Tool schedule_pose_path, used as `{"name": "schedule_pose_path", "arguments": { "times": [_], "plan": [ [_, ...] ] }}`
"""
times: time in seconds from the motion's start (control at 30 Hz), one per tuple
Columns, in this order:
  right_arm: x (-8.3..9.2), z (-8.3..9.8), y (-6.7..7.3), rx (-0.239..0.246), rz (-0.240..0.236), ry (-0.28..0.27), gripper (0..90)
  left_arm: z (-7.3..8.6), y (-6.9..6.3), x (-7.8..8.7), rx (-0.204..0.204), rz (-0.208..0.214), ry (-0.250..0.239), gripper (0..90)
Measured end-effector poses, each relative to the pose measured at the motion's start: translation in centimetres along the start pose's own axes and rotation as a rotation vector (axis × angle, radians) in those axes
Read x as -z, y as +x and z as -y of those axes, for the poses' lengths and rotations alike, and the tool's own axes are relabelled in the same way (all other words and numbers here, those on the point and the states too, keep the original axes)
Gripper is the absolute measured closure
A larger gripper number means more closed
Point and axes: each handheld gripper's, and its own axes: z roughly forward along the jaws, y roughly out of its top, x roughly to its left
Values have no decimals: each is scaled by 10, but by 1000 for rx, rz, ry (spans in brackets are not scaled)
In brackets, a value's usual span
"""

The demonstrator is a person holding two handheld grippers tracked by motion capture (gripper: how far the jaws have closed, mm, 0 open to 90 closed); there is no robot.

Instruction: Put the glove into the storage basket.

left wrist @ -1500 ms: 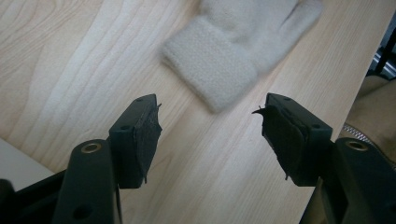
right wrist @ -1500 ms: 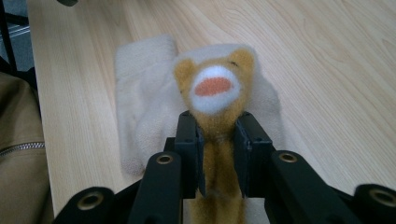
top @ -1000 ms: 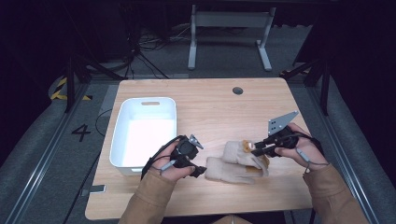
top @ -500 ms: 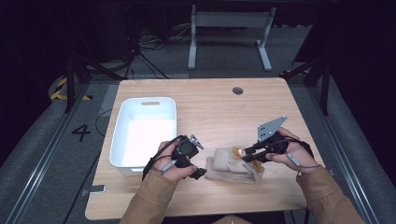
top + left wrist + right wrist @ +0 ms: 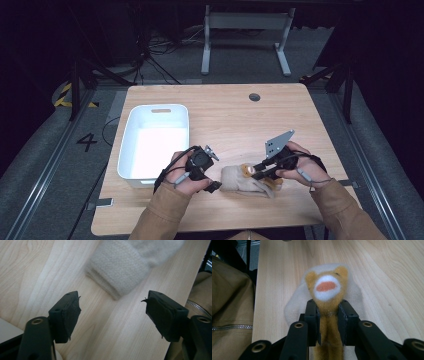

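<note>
On the floor left of the table a painted "4" is the one readable mark. A white bin sits on the table's left part. The left gripper is released, its jaws having just been closing, nothing between them, just beside the cream fleece mitten. The right gripper clamps the mitten's orange animal-face part, near the front edge.
</note>
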Motion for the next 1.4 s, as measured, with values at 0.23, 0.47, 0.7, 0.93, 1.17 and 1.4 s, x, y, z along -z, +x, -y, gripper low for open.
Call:
{"name": "schedule_pose_path", "arguments": {
  "times": [0.23,0.47,0.7,0.93,1.17,1.4],
  "plan": [
    [-7,4,-3,-16,6,55,719,0,-1,-2,-3,2,-6,305],
    [-13,7,-3,-24,35,129,714,-4,-5,-16,-73,-10,15,339],
    [-19,8,-1,-17,42,166,706,-5,-6,-16,-97,3,-15,330],
    [-25,11,3,-51,46,154,577,-8,-5,-16,-84,16,-24,290],
    [-18,13,8,-41,77,107,493,-13,-7,-16,-82,45,-28,238],
    [5,21,10,-97,134,12,498,-21,-6,-17,-98,27,-34,218]
  ]
}}
